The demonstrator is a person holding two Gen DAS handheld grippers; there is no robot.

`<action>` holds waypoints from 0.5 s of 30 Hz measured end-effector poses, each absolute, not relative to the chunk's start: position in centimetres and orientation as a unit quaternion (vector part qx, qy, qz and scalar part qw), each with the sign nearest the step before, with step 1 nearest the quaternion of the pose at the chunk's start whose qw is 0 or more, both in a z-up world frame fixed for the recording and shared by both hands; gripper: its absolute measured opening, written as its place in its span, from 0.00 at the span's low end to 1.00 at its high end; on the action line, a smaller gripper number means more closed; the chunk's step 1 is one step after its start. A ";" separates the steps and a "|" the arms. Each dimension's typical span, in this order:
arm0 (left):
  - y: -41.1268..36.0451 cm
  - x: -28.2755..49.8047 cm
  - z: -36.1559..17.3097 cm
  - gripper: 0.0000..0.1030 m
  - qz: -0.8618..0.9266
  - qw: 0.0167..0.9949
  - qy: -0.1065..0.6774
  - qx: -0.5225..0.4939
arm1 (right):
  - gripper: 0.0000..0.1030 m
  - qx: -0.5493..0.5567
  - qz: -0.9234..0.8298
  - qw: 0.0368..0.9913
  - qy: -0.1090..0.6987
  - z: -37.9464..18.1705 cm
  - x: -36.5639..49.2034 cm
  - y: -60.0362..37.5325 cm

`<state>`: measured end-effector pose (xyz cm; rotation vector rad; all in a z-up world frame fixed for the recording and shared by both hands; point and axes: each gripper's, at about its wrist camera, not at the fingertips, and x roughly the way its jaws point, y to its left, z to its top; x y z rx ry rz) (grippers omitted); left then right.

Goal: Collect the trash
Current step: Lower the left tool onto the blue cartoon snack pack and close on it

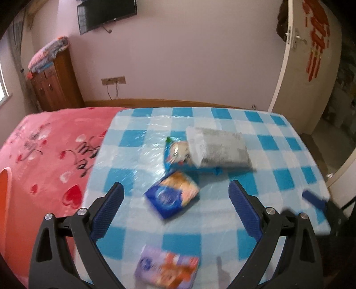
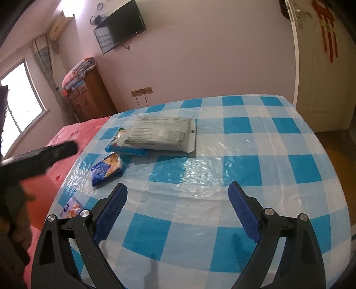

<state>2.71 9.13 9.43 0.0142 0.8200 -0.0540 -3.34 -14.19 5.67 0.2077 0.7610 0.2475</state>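
Two tools, both with jaws spread wide and nothing between them. We see the left tool (image 1: pixel 175 189) above the checked plastic sheet (image 1: pixel 278 177); the right tool (image 2: pixel 178 189) hangs over a bare patch of that sheet. Whether the sheet covers a worktop or part of the bed, we cannot tell.

Nearest the left tool, low in its view, lies a purple snack packet (image 1: pixel 166 266), blurred. Just past it, between the blue pads as that camera sees it, lies a dark blue packet (image 1: pixel 172 196), flat on the sheet. Farther on, a light blue packet (image 1: pixel 175 155) lies partly under a grey parcel (image 1: pixel 220 147), which rests on top of it.

Left of the sheet we note a pink blanket with hearts (image 1: pixel 44 155). Beyond: a wooden cabinet (image 1: pixel 55 84) with folded bedding on top, a wall-mounted television (image 1: pixel 104 15), a white door (image 1: pixel 311 66).
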 end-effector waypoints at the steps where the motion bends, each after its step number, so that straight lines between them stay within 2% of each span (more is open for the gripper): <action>1: 9.1 3.5 9.3 0.92 -0.027 0.916 0.400 0.000 | 0.89 0.104 0.121 0.915 0.370 5.6 -3.3 -14.5; 9: 9.8 13.1 6.8 0.91 0.020 0.894 0.442 -0.062 | 0.89 0.135 0.124 0.911 0.370 5.2 -2.6 -17.2; 15: 10.4 17.4 3.7 0.74 0.037 0.864 0.489 -0.115 | 0.89 0.164 0.122 0.908 0.366 5.1 -2.2 -19.3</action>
